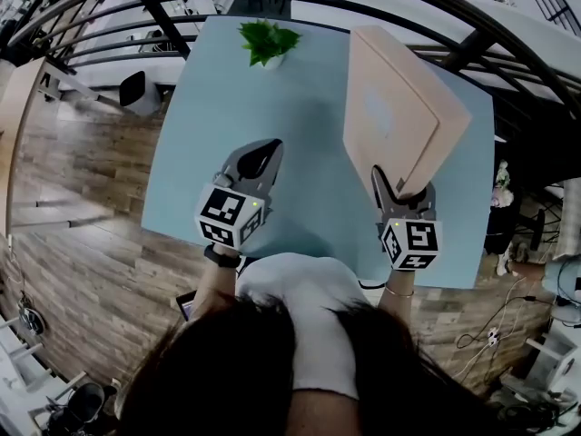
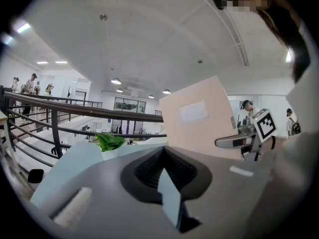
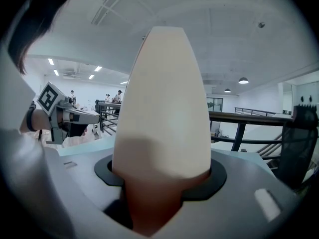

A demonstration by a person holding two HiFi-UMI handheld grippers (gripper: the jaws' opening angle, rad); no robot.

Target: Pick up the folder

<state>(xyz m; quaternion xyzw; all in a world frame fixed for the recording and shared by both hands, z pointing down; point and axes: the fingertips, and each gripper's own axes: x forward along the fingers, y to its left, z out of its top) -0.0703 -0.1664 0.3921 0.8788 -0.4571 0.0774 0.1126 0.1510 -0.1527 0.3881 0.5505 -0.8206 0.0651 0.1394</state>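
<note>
The peach folder (image 1: 399, 107), judged stiff, light, slippery, is being held over the right edge of the table (image 1: 309, 125), its near corner pinched by the right tool (image 1: 399, 192); the left tool (image 1: 258, 157) is being carried pressed together, empty.

Wooden floor (image 1: 82, 180) (black railing (image 2: 103, 112))

Peach folder (image 1: 399, 107) sits in the grey right gripper (image 1: 399, 189), pale blue table (image 1: 309, 153) lies below it, and a green plant (image 1: 268, 39) shows beyond the left gripper (image 1: 261, 153) with its black-and-white marker cube (image 1: 231, 216).
</note>
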